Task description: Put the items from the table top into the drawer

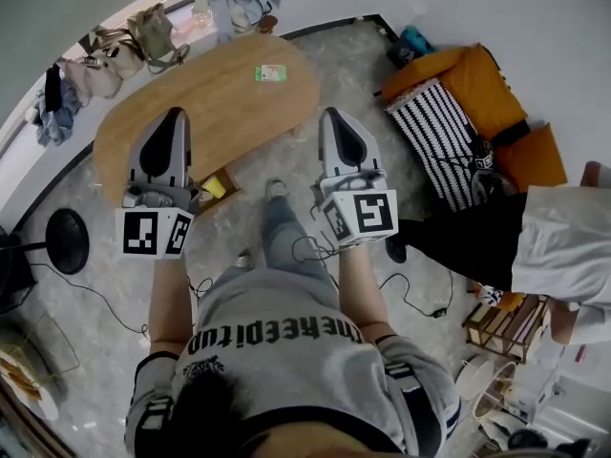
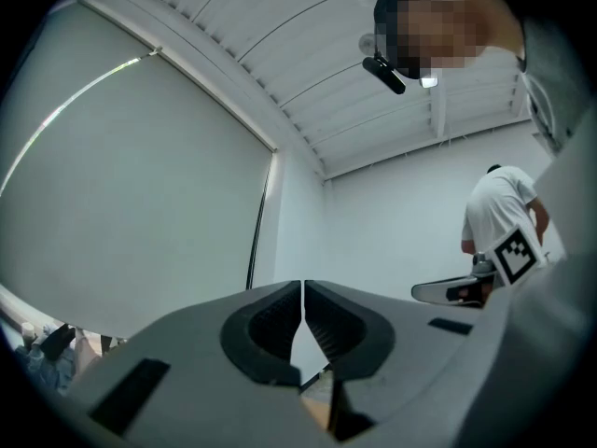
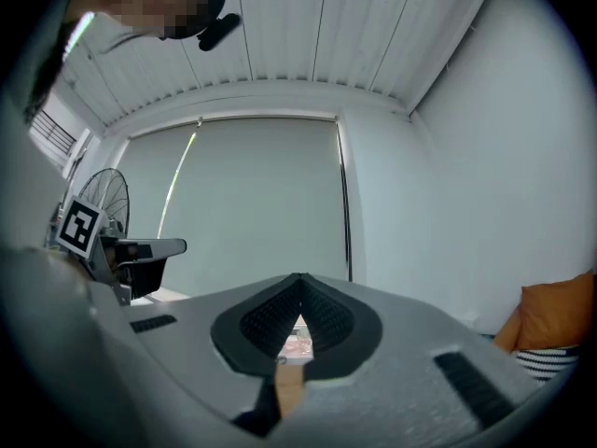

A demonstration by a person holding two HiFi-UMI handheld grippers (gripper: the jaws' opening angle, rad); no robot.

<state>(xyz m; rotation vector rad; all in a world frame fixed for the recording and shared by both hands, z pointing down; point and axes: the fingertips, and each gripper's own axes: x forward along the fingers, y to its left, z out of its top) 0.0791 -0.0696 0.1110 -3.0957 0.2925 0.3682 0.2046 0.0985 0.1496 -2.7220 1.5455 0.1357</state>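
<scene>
By wood table (image 1: pixel 220 93): L gripper (image 1: pixel 176 117), R gripper (image 1: pixel 334 117) closed (both empty)

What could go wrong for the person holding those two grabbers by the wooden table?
Black cables loop on the floor right by the person's feet, so a trip seems possible. The left gripper and right gripper are both shut and empty. Unless the jaws open first, they might just shove the flat green packet along the wooden table, perhaps off its edge.
</scene>
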